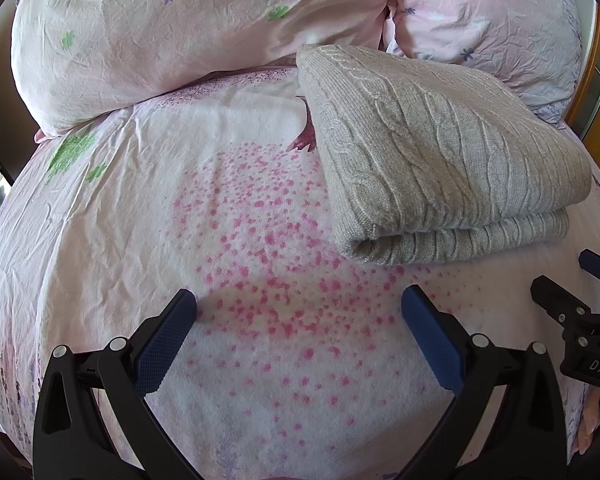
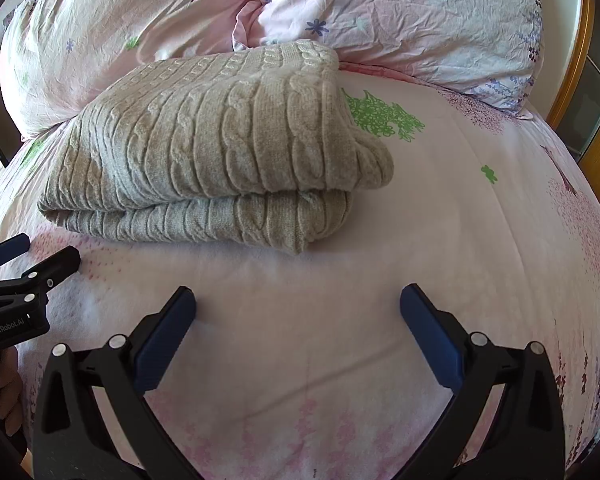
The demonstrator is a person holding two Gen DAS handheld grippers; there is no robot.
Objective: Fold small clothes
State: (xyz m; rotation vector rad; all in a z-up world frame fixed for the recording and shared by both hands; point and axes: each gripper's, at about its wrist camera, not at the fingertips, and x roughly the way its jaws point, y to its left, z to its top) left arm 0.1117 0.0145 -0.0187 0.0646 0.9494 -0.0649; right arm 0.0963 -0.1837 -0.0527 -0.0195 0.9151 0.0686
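Sweater, grey cable-knit, folded: position relative to both hand-held grippers

Sweater (image 2: 220, 152) is recorded as a folded bundle of at least two layers, lying on the bed (image 2: 440, 240) just in front of two floral pillows (image 1: 148, 48). The long axis of the bundle is judged to run roughly across the bed, side to side, with the rounded fold edge turned toward both tools.

Left hand-held gripper (image 1: 299, 308): jaws spread wide, nothing held. The bundle is seen ahead and to its right.

Right hand-held gripper (image 2: 298, 306): jaws spread wide, nothing held. The bundle is seen ahead and slightly to its left, its near right corner close by.

The bundle is thus placed ahead of and between the two tools; the right one is judged nearer. No contact is shown. Folding is judged largely complete.
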